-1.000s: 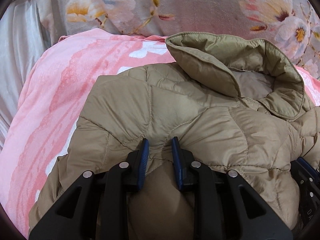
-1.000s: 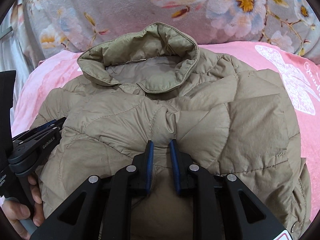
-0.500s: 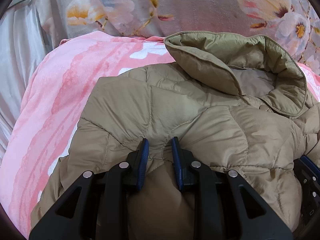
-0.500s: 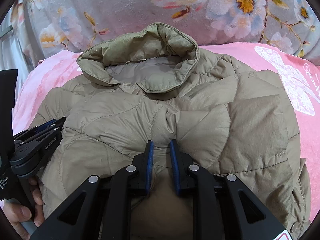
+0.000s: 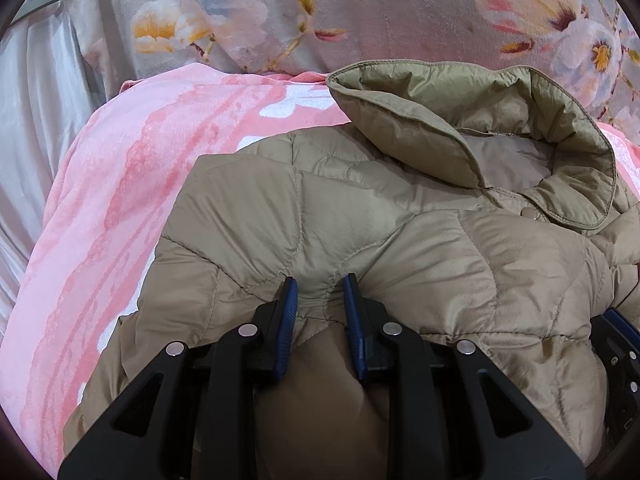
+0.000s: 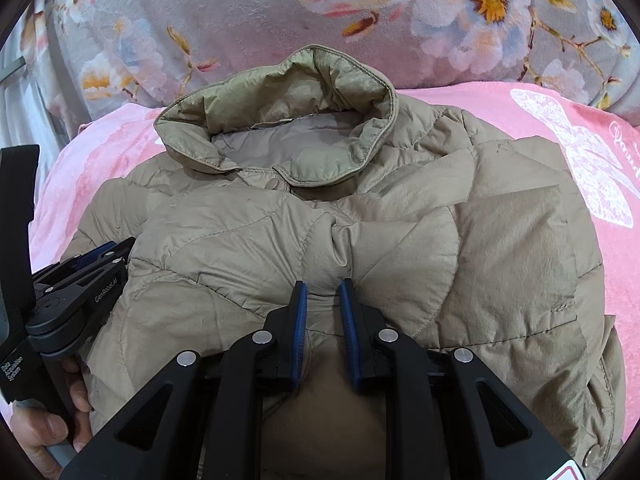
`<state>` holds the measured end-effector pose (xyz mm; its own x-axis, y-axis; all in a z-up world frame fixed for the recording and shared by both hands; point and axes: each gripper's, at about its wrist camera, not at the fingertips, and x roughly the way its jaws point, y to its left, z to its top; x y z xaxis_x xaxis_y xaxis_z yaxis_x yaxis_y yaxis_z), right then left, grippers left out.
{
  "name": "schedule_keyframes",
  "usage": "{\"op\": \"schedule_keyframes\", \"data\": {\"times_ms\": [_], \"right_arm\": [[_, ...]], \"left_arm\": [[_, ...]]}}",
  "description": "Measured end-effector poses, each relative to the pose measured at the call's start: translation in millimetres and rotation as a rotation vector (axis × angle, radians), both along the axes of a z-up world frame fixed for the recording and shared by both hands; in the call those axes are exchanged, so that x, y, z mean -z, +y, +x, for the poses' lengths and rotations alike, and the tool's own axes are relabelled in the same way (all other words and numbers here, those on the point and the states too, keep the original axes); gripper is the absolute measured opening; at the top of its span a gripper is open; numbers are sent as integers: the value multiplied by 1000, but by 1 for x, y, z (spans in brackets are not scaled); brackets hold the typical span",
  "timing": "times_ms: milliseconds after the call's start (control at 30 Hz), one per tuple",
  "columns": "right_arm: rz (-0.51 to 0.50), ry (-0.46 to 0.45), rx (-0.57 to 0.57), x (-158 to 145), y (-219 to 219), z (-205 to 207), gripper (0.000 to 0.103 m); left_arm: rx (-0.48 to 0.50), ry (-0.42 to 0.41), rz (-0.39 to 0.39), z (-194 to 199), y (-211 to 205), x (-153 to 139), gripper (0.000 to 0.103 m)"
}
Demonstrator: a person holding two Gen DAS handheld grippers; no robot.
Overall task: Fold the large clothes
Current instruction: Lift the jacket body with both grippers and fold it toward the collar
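The left gripper (image 5: 319, 294) was clenched on a pinched fold of the tan quilted jacket (image 5: 400, 248), its blue pads pressing the fabric from both sides. The right gripper (image 6: 323, 300) was likewise clamped on a raised pucker of the same jacket, fabric bunched between its pads. In the right wrist view the left gripper stood at the 9 o'clock edge, its handle held by the person's left hand (image 6: 48, 432).

The jacket lay on a pink bedspread (image 5: 120, 200), collar (image 6: 288, 120) standing open toward 12 o'clock. Its near hem passed under both grippers and out of sight at 6 o'clock.

In the left wrist view, bare pink cover ran from 8 to 11 o'clock beside the jacket's left edge. In the right wrist view, bare cover with a white butterfly print (image 6: 580, 160) lay from 1 to 3 o'clock. A grey floral blanket (image 6: 240, 12) bounded the far side at 12 o'clock, close beyond the collar. A pale curtain (image 5: 36, 120) closed the 9 to 10 o'clock margin in the left wrist view.
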<state>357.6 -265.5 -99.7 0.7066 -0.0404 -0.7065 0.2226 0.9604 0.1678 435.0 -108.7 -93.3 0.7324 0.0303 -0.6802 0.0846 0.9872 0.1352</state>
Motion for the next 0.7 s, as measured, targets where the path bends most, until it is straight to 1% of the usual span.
{"op": "schedule_keyframes", "data": {"times_ms": [67, 100, 133, 167, 200, 233, 267, 300, 333, 367, 400, 433, 467, 533, 567, 600, 633, 667, 700], "right_arm": [[20, -4, -3, 0, -3, 0, 19], [45, -13, -6, -1, -6, -1, 21], [86, -30, -16, -1, -10, -2, 24], [128, -47, -23, -3, -15, -3, 29], [151, -56, -19, -4, -19, -5, 31], [176, -60, -11, -8, -23, -5, 32], [194, -56, -7, -13, -28, -3, 34], [209, -50, -1, -17, -32, 1, 35], [226, -50, 9, -21, -36, 6, 35], [246, -54, 22, -24, -42, 11, 37], [271, -62, 43, -28, -48, 19, 39], [282, -70, 60, -30, -53, 24, 40], [293, -79, 92, -32, -60, 35, 41], [311, -70, 137, -31, -71, 50, 44], [330, -51, 164, -27, -76, 61, 44], [346, -36, 170, -24, -80, 68, 44], [359, -21, 170, -21, -82, 75, 40], [355, -14, 162, -21, -81, 80, 16], [353, -19, 145, -24, -81, 81, 5]], "left_arm": [[3, 3, -11, 0, 2, -1, 23], [7, 5, -25, 1, 3, -2, 24], [15, 8, -53, 1, 7, -3, 27], [39, 14, -123, 1, 16, -8, 36], [65, 25, -177, 1, 21, -12, 43], [94, 47, -235, 4, 27, -17, 56], [109, 69, -272, 7, 31, -23, 59], [118, 86, -305, 14, 35, -34, 60], [123, 89, -330, 20, 36, -43, 62], [129, 94, -353, 28, 36, -51, 68], [130, 110, -396, 41, 35, -60, 72], [134, 123, -440, 52, 34, -64, 77], [119, 145, -490, 69, 33, -67, 78], [90, 186, -548, 90, 30, -64, 78], [76, 237, -593, 105, 29, -57, 78], [68, 270, -619, 113, 25, -51, 75], [57, 303, -640, 119, 24, -43, 55], [58, 338, -644, 122, 21, -35, 26], [72, 357, -634, 121, 18, -33, 16]]}}
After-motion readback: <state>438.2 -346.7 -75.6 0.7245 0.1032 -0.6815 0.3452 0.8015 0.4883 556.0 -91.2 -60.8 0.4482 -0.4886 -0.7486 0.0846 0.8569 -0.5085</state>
